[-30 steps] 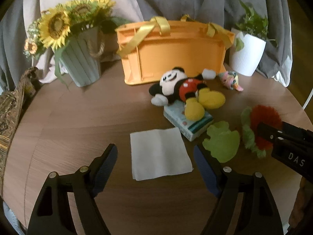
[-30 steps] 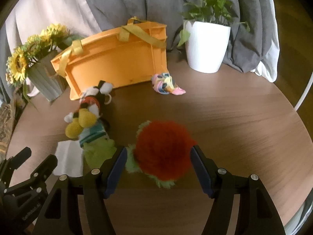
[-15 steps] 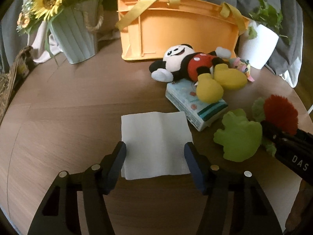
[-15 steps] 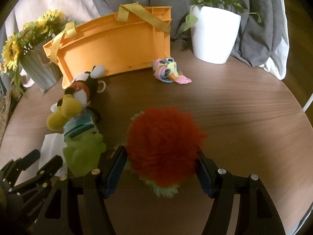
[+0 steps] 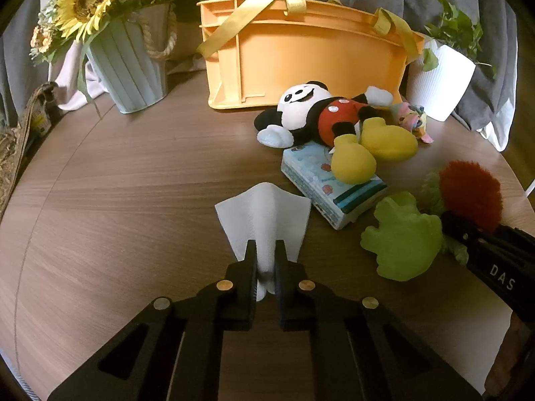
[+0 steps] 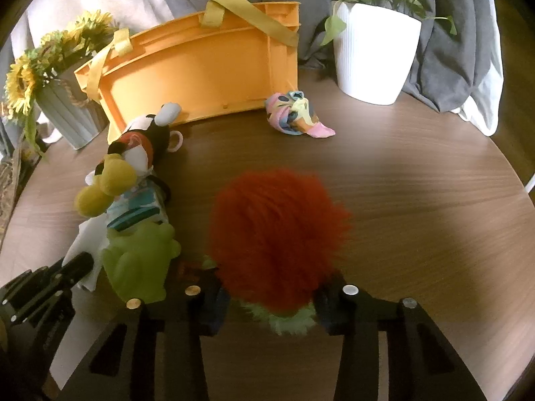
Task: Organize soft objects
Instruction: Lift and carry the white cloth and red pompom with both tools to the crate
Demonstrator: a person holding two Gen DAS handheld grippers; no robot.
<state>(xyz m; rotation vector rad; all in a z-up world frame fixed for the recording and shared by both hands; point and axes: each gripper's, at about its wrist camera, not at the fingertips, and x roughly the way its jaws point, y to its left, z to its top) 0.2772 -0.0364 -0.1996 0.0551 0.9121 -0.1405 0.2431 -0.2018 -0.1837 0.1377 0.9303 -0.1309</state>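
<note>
Left gripper: the left gripper (image 5: 266, 260) was clenched on the white napkin (image 5: 264, 220), its fingers pinching the near middle of the sheet so that it bunched into a ridge and the two far corners fanned out over the table (image 5: 133, 183).
Right gripper: the right gripper (image 6: 272, 295) was closed against the red pompom (image 6: 277, 240), one finger on each side of the fluffy ball (a pale green fringe showed under it, just at the fingers).
Napkin: in the left wrist view it sat at 6 o'clock, just beside the tissue pack (image 5: 329, 187), which lay toward 3 o'clock of it.
Plush mouse: the plush mouse (image 5: 334, 120) lay on its back in front of the orange basket (image 5: 301, 56), its yellow feet resting on the tissue pack.
Green toy: the green toy (image 5: 401, 237) lay on the table between the tissue pack and the pompom, close to both; from the right wrist view it sat at 8 o'clock.
Basket: it stood at 12 o'clock with yellow straps draped over its rim.
Small cloth: a crumpled pastel cloth (image 6: 296, 117) lay by the basket's right end, near the white plant pot (image 6: 374, 56).
Sunflowers: a ribbed pale pot of sunflowers (image 5: 100, 16) stood at 10 o'clock, left of the basket.
</note>
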